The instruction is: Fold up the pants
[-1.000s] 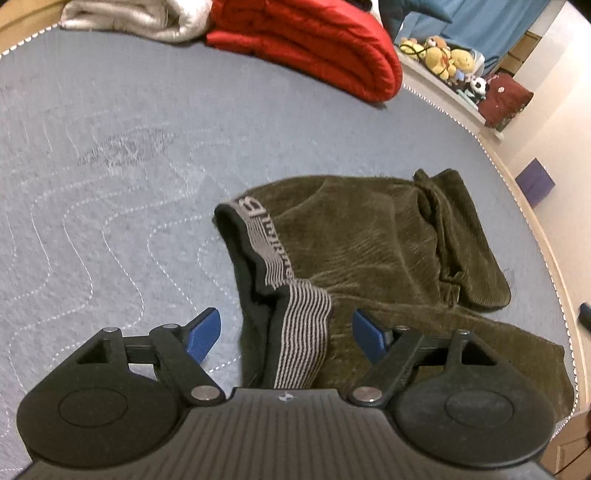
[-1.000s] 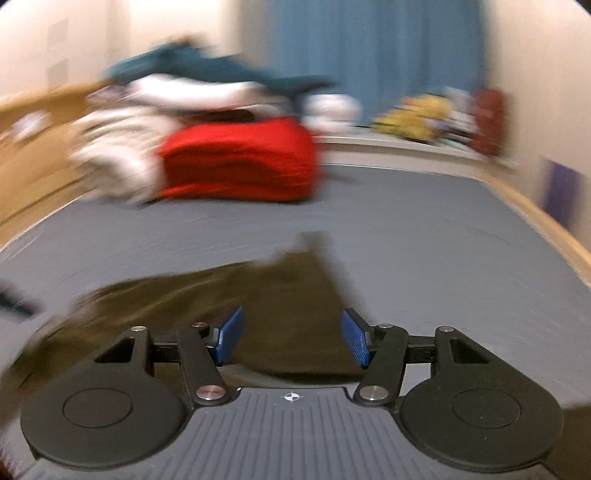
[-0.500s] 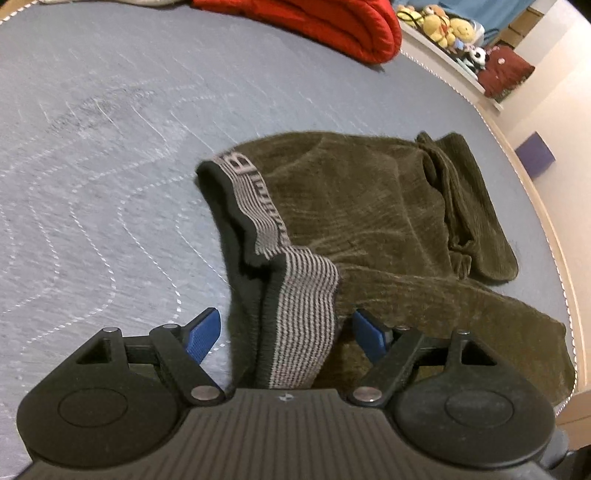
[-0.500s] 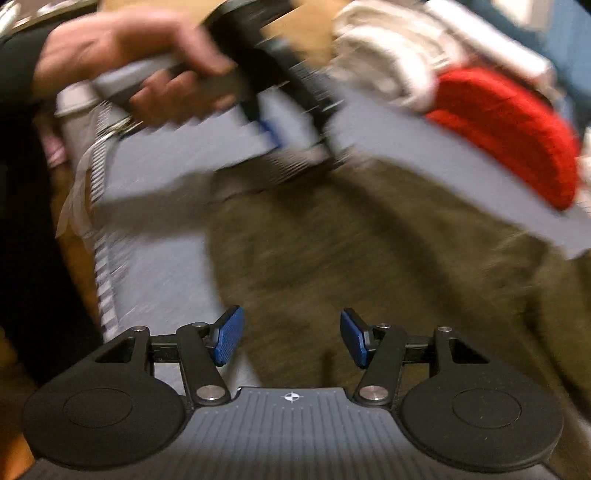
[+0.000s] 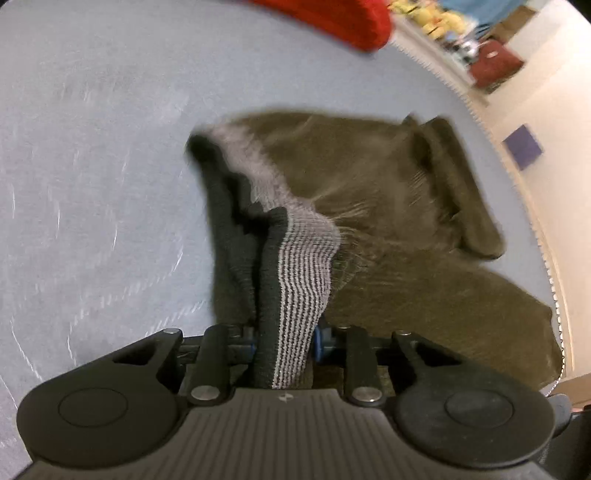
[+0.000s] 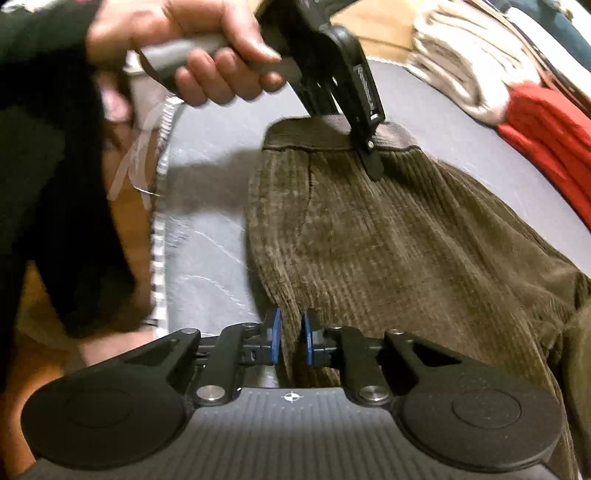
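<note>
A second ago both my pairs of fingers stood wide apart above the cloth; now both are closing. My left gripper point(image 5: 284, 341) has sunk toward the bed point(image 5: 103, 192), and its fingers point(image 5: 320, 341) are pinching in on the striped waistband point(image 5: 303, 266) of the pants point(image 5: 388, 206), which runs up between them and bunches into a ridge just ahead. From the right wrist view I can see my left hand point(image 6: 207, 55) carrying that gripper at the far waistband corner.

My right gripper point(image 6: 291, 338) has swung in from pointing across the room to the near side edge of the pants point(image 6: 388, 240). Its blue fingers point(image 6: 274, 336) are nearly together, with the corduroy edge point(image 6: 291, 332) between them. I cannot tell whether the pads are pressing on it yet.

The pants lie spread on the bed, legs trailing to the right of my left fingers, red bedding point(image 5: 332, 22) well beyond.

I judge this to be the grasp completing: two holds along one side, so a lift-and-fold across should come next, once both grips prove firm.
</note>
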`<state>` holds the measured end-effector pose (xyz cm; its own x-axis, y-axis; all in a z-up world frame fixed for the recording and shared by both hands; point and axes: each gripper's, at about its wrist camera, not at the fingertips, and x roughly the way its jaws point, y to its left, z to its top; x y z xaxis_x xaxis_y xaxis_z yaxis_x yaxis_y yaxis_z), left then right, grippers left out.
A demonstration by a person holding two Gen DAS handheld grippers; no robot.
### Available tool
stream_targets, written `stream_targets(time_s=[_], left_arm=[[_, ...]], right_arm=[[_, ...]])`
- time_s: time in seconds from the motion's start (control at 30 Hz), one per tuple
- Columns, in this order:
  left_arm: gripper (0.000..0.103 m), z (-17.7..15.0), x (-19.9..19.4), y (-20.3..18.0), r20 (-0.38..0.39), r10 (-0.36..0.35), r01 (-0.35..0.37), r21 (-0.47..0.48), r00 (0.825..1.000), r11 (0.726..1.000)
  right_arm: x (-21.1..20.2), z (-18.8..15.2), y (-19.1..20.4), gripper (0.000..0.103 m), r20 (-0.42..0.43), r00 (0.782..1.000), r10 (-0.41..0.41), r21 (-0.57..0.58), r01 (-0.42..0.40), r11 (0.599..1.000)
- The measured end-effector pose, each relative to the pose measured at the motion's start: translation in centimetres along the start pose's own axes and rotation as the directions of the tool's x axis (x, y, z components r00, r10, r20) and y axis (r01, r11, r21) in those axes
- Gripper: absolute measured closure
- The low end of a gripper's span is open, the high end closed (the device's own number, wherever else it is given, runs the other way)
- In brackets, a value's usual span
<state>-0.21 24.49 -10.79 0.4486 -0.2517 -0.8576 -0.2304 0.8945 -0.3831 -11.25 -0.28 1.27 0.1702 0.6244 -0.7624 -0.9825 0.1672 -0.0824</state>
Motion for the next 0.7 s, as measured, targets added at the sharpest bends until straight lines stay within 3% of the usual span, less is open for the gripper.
stream_targets(time_s=[0.03,0.1,0.13,0.2,0.23,0.3,0.37,0.4,0.47,0.53,0.57,0.63,0.7], left_arm=[[0.066,-0.4,1.7,0.2,-0.05,0.042,-0.042,0.003,0.998,0.999],[0.059,-0.4,2.0,-0.8,-0.041,0.077,-0.076,0.042,0.996,0.996],[0.044,-0.1,1.5,-1.5,-0.034,0.107,-0.105,0.06,0.994,0.993],[0.022,0.2,-0.6,-3.3,0.066,0.204,-0.211,0.106,0.977,0.972],[0.018,0.2,-1.9,-4.7,0.144,0.232,-0.253,0.147,0.962,0.956],[0.017,0.1,-3.2,-6.7,0.258,0.275,-0.329,0.196,0.926,0.924],[0.017,0.3,-3.3,-8.1,0.311,0.308,-0.383,0.218,0.899,0.898],[0.019,0.2,-3.3,-8.6,0.331,0.3,-0.379,0.208,0.895,0.902],[0.032,0.5,-3.3,-9.4,0.345,0.219,-0.301,0.203,0.912,0.932],[0.081,1.0,-2.1,-10.2,0.316,0.134,-0.222,0.261,0.939,0.939],[0.09,1.4,-0.5,-10.2,0.267,0.119,-0.201,0.305,0.956,0.931],[0.1,2.1,4.1,-8.1,0.127,0.239,-0.266,0.297,0.963,0.917],[0.1,2.8,5.1,-6.9,0.09,0.241,-0.255,0.217,0.966,0.942]], right_arm=[[0.1,-0.4,0.0,0.089,-0.009,1.0,0.02,-0.003,-0.02,1.0],[1.1,-1.5,0.0,0.089,-0.059,0.998,0.029,-0.003,-0.029,1.0],[1.5,-1.9,0.0,0.088,-0.081,0.996,0.025,0.003,-0.025,1.0],[0.7,-1.6,-0.2,0.086,-0.073,0.997,0.022,0.021,-0.021,1.0],[0.0,-1.3,-0.4,0.084,-0.06,0.998,0.024,0.035,-0.022,0.999],[-1.8,-0.7,-1.5,0.068,0.01,0.999,0.03,0.096,-0.031,0.995],[-2.7,-0.7,-3.1,0.062,0.067,0.997,0.03,0.171,-0.041,0.984],[-3.0,-0.8,-3.7,0.062,0.08,0.996,0.025,0.205,-0.041,0.978],[-2.5,-1.4,-4.8,0.062,0.057,0.998,-0.006,0.265,-0.01,0.964],[-0.9,-2.3,-5.1,0.062,-0.032,0.999,-0.013,0.27,0.021,0.963],[0.0,-3.0,-5.0,0.062,-0.093,0.995,-0.021,0.244,0.043,0.969],[-0.5,-3.2,-4.8,0.062,-0.067,0.997,-0.028,0.209,0.041,0.977],[-1.7,-2.7,-5.7,0.062,-0.045,0.998,-0.033,0.233,0.043,0.972]])
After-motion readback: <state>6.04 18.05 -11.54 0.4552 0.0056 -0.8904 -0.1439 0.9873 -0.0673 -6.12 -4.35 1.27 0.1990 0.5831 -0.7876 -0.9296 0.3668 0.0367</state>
